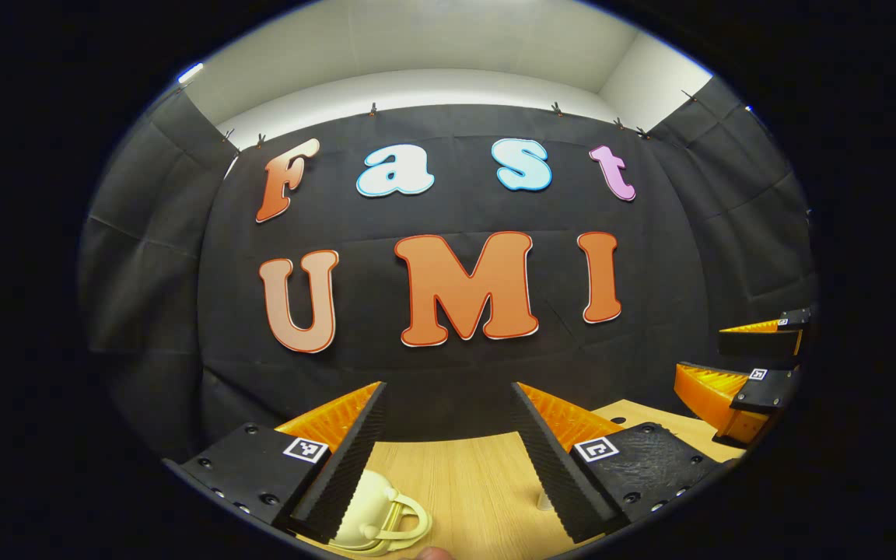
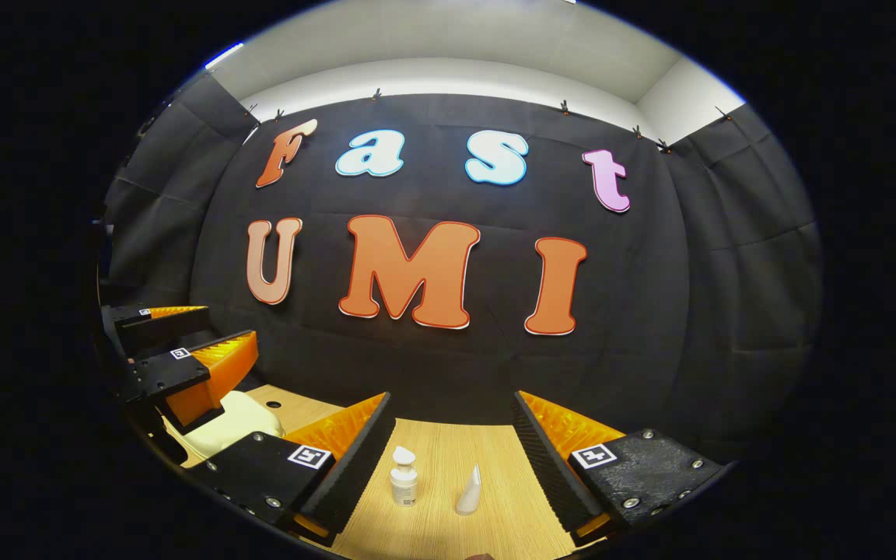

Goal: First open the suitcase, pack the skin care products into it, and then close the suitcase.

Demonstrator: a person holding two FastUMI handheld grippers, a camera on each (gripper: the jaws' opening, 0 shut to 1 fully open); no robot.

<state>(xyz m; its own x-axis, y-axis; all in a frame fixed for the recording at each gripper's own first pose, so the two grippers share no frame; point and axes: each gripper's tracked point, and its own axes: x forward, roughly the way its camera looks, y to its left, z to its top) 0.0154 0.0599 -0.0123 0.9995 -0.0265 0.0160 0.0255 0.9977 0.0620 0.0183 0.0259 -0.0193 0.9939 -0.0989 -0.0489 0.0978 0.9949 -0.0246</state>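
Observation:
In the left gripper view, a cream suitcase (image 1: 374,515) with a looped handle lies shut on the wooden table, just below and between my left gripper's (image 1: 448,389) open fingers. The right gripper view shows a small white bottle (image 2: 404,480) and a white tube (image 2: 470,491) standing on the table between my right gripper's (image 2: 452,397) open fingers, which hold nothing. The suitcase (image 2: 238,420) sits at the left there, under the left gripper (image 2: 201,336). The right gripper (image 1: 737,359) hangs at the far right of the left gripper view.
The light wooden table (image 2: 448,529) runs back to the black cloth wall (image 2: 448,365). A small pale item (image 1: 543,502) peeks out beside my left gripper's right finger. A fingertip of a hand (image 1: 436,553) shows at the bottom edge.

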